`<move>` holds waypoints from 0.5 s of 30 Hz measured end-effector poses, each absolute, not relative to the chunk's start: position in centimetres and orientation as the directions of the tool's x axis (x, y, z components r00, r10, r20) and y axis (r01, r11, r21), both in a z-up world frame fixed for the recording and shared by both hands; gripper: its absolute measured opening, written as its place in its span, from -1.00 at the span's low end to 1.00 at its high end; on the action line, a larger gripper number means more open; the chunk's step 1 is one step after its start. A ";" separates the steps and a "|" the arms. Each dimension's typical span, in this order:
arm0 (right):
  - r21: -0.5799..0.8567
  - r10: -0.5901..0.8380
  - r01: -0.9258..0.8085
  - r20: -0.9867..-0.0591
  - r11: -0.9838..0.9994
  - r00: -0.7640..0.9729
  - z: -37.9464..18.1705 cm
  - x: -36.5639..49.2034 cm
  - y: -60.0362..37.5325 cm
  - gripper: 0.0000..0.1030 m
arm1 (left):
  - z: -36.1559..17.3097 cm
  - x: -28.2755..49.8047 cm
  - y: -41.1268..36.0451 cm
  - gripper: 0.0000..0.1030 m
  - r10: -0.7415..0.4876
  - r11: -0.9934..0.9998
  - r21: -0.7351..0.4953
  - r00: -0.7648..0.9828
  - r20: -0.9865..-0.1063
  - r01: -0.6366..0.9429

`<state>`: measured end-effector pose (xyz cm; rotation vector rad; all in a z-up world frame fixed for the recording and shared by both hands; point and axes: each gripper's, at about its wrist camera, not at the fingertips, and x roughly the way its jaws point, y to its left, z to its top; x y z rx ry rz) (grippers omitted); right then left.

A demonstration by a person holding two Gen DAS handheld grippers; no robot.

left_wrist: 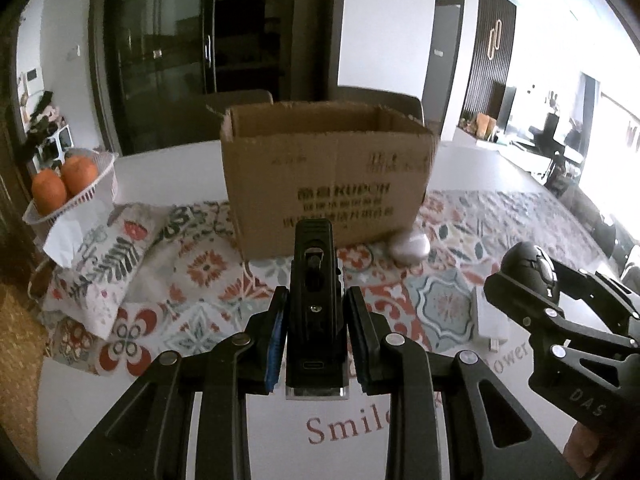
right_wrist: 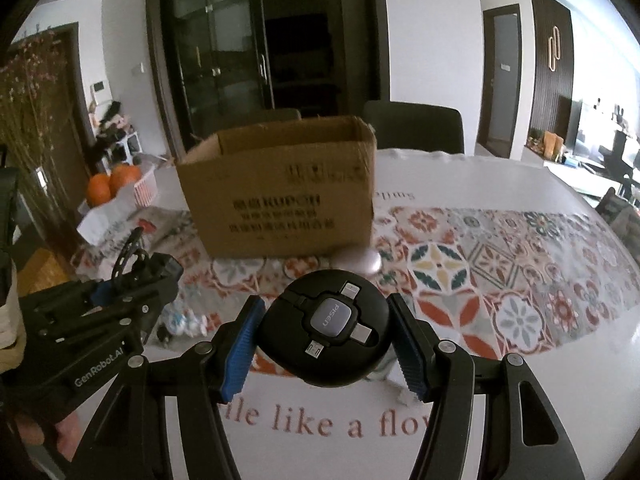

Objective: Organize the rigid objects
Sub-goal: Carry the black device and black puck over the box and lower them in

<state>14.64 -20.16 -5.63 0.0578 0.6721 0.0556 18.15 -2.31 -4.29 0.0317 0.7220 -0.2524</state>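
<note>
**Patterned cloth, open cardboard box, both tools loaded**

White worktop point(right_wrist: 500, 184) under a tiled cloth point(right_wrist: 480, 264) in red, teal and grey, with printed lettering along the near edge. Dark glass-fronted cabinet point(right_wrist: 224, 60) behind, dark chair backs just beyond the far edge, bright room off to the right. Dried branches at far left in the right wrist view.

Brown cardboard box point(left_wrist: 320, 176) standing open on the cloth, flaps up, inside hidden from both views. Small silvery oval object point(left_wrist: 410, 246) touching the box's near right corner. White basket point(left_wrist: 92, 188) at the left edge holding two oranges point(left_wrist: 64, 182). Floral pillow point(left_wrist: 104, 264) near the basket.

Left tool point(left_wrist: 316, 308) clenched on a narrow black clip device point(left_wrist: 314, 280), held above the cloth before the box. Right tool point(right_wrist: 326, 332) grasping a round black cable reel point(right_wrist: 326, 326), likewise raised above the cloth, near the box.
</note>
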 end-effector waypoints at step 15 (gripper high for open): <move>0.113 0.118 -0.063 -0.574 0.992 0.811 -1.9 18.5 -20.2 0.21 | 0.5 20.9 -1.6 -0.44 -0.209 0.974 -0.057 0.767 -0.607 0.220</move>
